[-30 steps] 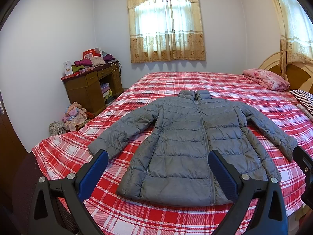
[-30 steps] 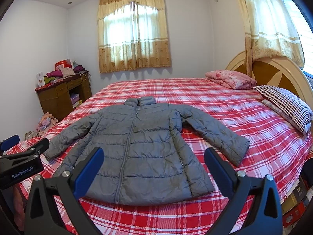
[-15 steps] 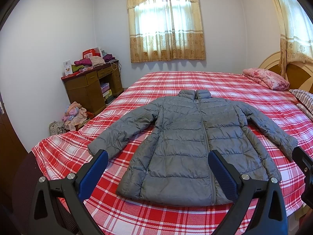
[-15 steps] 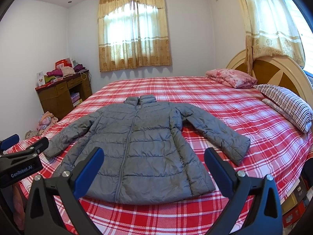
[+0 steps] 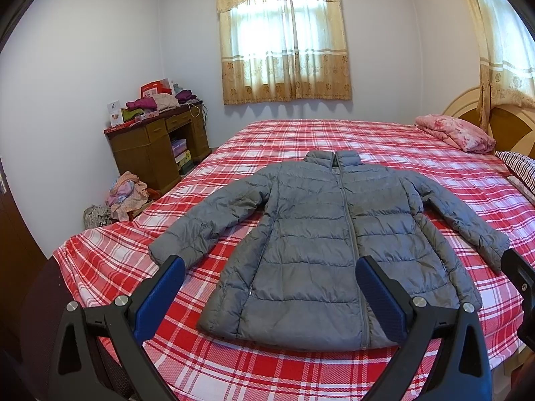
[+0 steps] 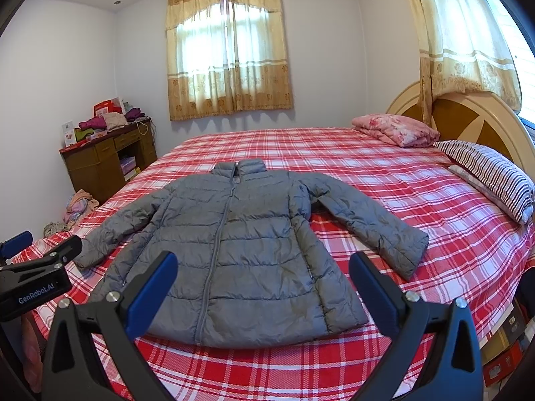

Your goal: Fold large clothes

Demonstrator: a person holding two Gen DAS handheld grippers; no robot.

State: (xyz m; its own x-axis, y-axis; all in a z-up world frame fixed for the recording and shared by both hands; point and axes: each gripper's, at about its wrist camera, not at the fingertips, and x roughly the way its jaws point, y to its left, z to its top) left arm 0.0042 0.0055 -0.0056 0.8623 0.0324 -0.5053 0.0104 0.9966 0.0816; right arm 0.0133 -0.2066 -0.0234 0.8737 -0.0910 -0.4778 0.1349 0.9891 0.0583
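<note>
Red-and-white plaid bedding (image 5: pixel 334 140) fills most of my left wrist view, with a curtained window (image 5: pixel 284 33) on the far wall and a cluttered wooden desk (image 5: pixel 147 147) off the bed's left side. The grey puffer jacket (image 5: pixel 327 234) lies flat and zipped on the near half of the bed, collar pointing away from me, hem close to the near edge of the mattress with a strip of bare plaid before it. Its left sleeve (image 5: pixel 207 224) angles out toward the bed's left edge, the cuff stopping short of that edge. My left gripper (image 5: pixel 271 284) hovers above the near edge, jaws spread wide, holding nothing; the hem sits between the blue pads (image 5: pixel 164 287) in the picture, not touched. Beyond the collar the bed is bare up to a pink folded quilt (image 5: pixel 454 133).

From the right wrist view, the same jacket (image 6: pixel 234 250) sits left of centre, and its right sleeve (image 6: pixel 371 220) reaches into a broad open stretch of plaid. A striped pillow (image 6: pixel 491 173) and the headboard (image 6: pixel 468 117) bound that side, well apart from the cuff. My right gripper (image 6: pixel 264 284) is also wide open and empty, above the hem. The left gripper's tip (image 6: pixel 40 267) shows at the left border, over the bed's corner.
</note>
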